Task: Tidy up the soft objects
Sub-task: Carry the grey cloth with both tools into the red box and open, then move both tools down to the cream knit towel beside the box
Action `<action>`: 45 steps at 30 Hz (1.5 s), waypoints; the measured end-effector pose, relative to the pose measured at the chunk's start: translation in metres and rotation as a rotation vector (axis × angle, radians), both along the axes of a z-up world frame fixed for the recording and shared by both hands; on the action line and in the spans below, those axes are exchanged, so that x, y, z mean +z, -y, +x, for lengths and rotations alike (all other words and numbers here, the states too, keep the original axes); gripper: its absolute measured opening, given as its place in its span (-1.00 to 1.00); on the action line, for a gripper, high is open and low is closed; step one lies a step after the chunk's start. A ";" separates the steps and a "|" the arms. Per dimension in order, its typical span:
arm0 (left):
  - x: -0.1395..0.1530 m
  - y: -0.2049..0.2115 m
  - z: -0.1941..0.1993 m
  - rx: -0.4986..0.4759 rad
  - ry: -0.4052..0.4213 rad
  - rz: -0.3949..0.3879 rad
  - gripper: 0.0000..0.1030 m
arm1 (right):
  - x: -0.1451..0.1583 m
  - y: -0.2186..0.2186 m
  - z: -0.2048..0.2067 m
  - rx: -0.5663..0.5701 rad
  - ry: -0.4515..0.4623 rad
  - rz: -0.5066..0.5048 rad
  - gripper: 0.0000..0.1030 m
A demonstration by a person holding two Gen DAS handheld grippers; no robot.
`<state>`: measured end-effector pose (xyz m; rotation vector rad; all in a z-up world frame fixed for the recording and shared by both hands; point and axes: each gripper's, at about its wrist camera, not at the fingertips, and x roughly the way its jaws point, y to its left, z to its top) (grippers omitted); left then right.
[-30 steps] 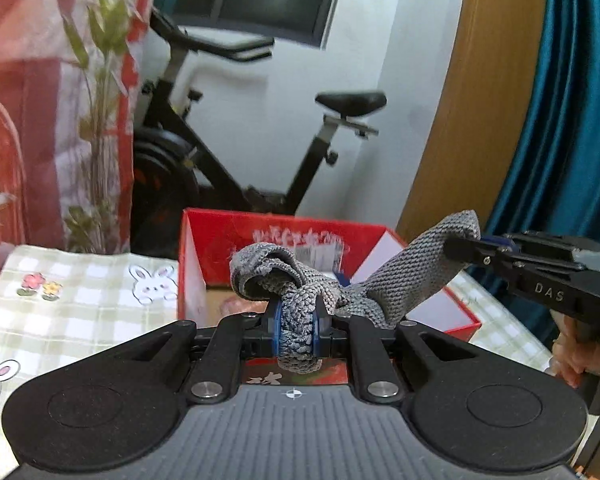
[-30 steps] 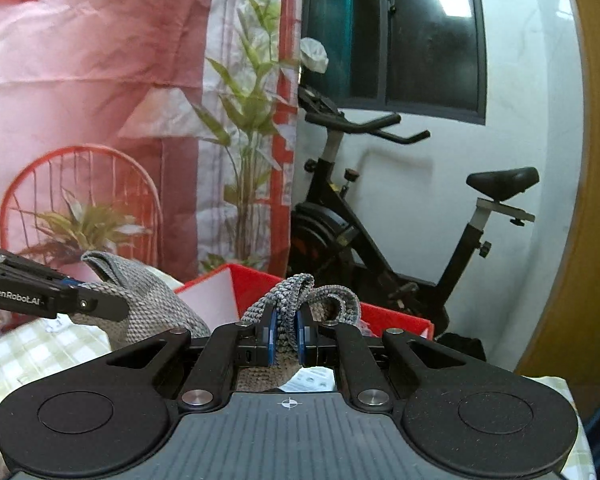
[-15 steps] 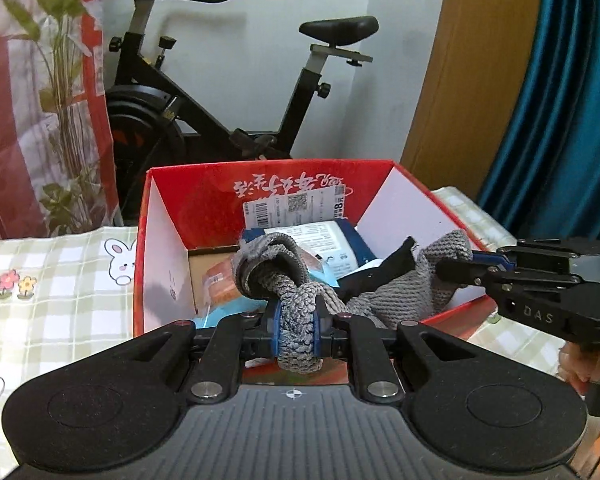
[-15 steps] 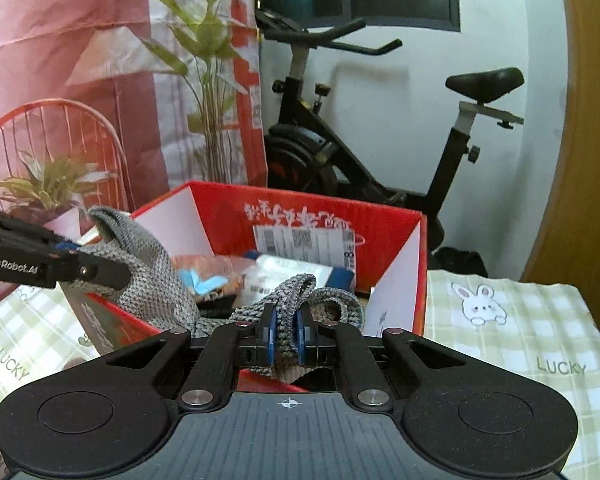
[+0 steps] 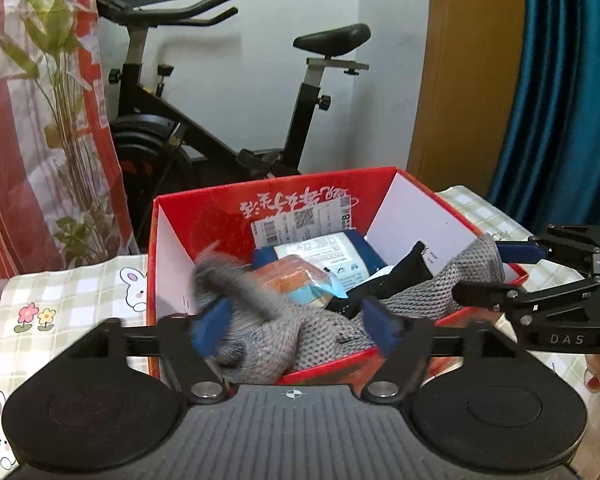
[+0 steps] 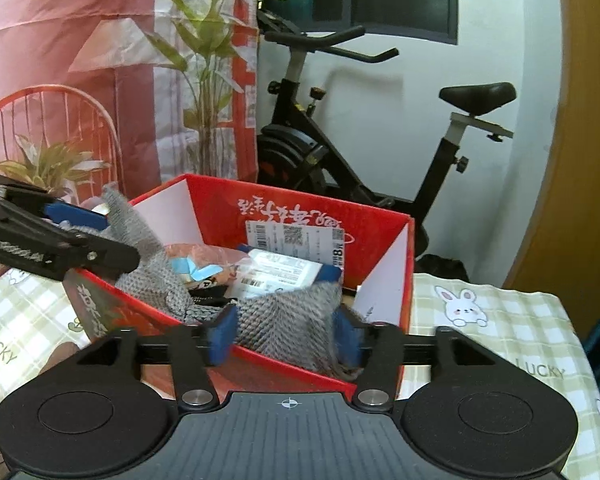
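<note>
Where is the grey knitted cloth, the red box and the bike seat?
grey knitted cloth (image 5: 324,332): left wrist view, on its middle fold lying in the box.
red box (image 6: 292,208): right wrist view, on its printed far wall.
bike seat (image 6: 478,96): right wrist view, on the black saddle top.

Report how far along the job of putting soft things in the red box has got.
Done: packets and a dark cloth already lie in the red box. In hand: the grey knit cloth is dropping in; left gripper and right gripper have just been opening around it. Left: one end drapes over the near rim.
</note>
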<state>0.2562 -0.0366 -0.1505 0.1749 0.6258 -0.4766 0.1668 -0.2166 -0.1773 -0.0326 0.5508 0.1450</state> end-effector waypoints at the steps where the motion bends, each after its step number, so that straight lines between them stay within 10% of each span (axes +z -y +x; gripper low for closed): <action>1: 0.002 -0.001 -0.004 0.007 0.014 -0.002 0.89 | 0.001 -0.001 -0.002 -0.006 0.003 -0.004 0.27; 9: 0.007 -0.003 -0.026 0.070 0.062 0.016 1.00 | 0.010 -0.009 -0.019 -0.021 0.035 -0.016 0.99; 25: -0.026 -0.043 -0.075 0.148 0.065 -0.009 1.00 | -0.020 -0.004 -0.074 -0.109 0.117 0.121 0.99; 45: -0.107 -0.043 -0.062 0.187 -0.046 0.036 0.99 | -0.109 -0.021 -0.046 -0.150 -0.092 0.092 0.99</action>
